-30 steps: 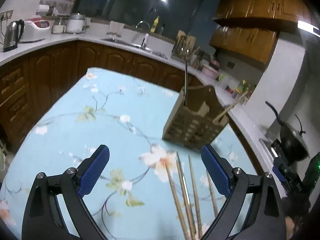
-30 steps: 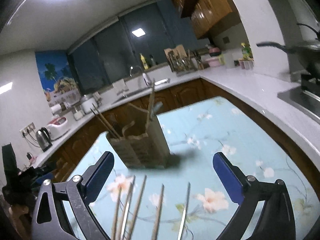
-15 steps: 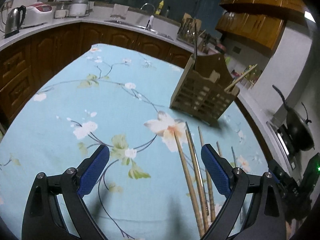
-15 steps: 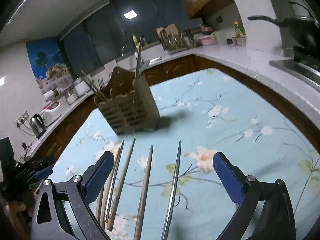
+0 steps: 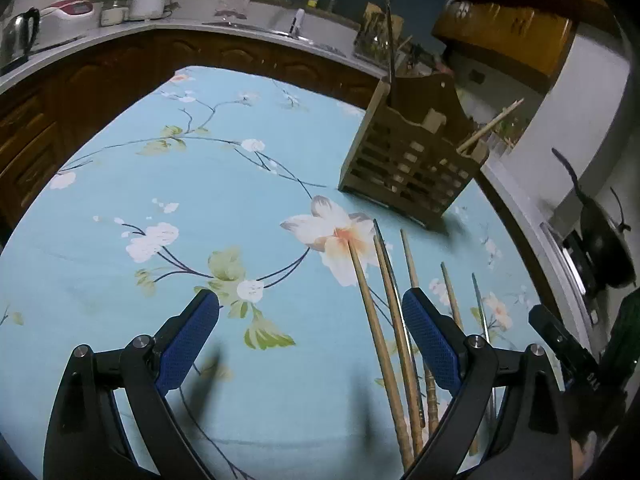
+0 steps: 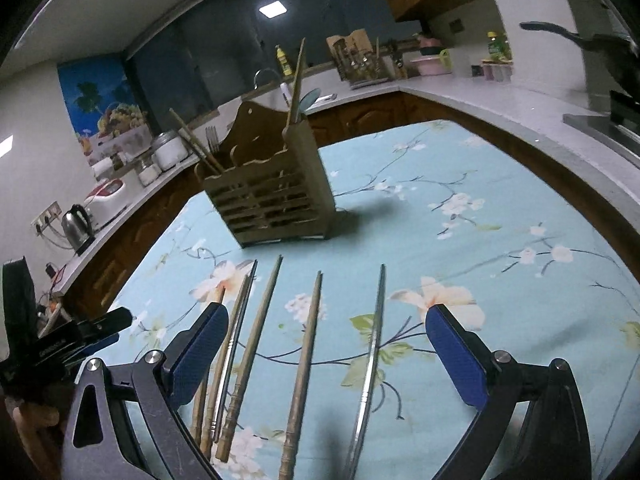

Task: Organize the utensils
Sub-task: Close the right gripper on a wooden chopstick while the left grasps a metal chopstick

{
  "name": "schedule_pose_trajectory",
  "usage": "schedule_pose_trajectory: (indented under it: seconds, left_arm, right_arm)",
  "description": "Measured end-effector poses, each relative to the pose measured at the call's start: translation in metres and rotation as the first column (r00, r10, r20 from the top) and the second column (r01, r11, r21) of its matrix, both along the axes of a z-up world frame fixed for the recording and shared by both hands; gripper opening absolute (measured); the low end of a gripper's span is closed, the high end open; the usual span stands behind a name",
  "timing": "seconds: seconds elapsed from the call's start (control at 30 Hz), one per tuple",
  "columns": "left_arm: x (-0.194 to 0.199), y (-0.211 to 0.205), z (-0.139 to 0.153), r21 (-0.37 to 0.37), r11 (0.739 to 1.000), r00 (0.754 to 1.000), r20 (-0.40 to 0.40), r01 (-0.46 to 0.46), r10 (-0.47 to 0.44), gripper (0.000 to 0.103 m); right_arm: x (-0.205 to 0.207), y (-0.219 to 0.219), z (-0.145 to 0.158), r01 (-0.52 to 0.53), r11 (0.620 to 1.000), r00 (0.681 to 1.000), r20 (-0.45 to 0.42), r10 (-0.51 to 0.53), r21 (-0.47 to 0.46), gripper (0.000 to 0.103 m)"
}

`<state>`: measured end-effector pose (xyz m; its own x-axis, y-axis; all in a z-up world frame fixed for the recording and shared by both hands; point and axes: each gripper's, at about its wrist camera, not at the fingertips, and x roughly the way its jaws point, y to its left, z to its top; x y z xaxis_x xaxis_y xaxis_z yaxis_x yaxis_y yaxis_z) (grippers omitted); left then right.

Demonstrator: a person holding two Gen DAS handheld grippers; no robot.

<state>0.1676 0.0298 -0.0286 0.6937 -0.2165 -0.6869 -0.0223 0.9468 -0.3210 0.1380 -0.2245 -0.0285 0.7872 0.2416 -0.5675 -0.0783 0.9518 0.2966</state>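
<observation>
Because the chopsticks (image 6: 264,336) lie side by side and close together on the tablecloth (image 6: 460,248), a closing grip could catch two at once, or roll one away, as they are thin, round and flat on the cloth. Both tools are wide apart and hold nothing. In its own view the right gripper (image 6: 326,356) hangs over the row, with a wooden stick and the metal one (image 6: 372,344) between its pads (image 6: 454,360). The left gripper (image 5: 310,340) sits over bare cloth, its right-hand pad just beside the leftmost sticks; the two tools are near enough that they might knock together.

Beyond the tips of the sticks stands the slatted wooden holder (image 6: 272,196), upright and apart from them. It holds chopsticks leaning out one end, a fork, a tall wooden handle at the other end, and perhaps a pale spoon behind it, though that is too blurred to be sure. A hard push while dropping a stick in could tip or shove the holder.
</observation>
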Motion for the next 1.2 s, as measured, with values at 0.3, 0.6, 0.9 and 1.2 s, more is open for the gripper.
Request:
schedule_pose_trajectory:
  seconds: [0.3, 0.6, 0.9, 1.2]
  left_arm:
    - [0.029, -0.015, -0.005, 0.042, 0.997, 0.996, -0.066, 0.061, -0.058, 0.082]
    - [0.074, -0.043, -0.018, 0.072, 0.988, 0.980, -0.156, 0.137, -0.124, 0.048]
    - [0.099, -0.065, -0.032, 0.117, 0.972, 0.962, -0.209, 0.203, -0.176, 0.031]
    - [0.103, -0.067, -0.036, 0.172, 0.959, 0.965, -0.181, 0.223, -0.192, 0.008]
  right_arm:
    - [0.033, 0.016, -0.014, -0.085, 0.996, 0.989, -0.124, 0.084, -0.008, 0.070]
    - [0.074, 0.027, -0.028, -0.129, 0.989, 0.968, -0.227, 0.110, -0.070, 0.048]
    - [0.104, 0.039, -0.044, -0.169, 0.977, 0.948, -0.291, 0.125, -0.130, 0.035]
    - [0.112, 0.056, -0.047, -0.198, 0.941, 0.953, -0.277, 0.120, -0.273, 0.024]
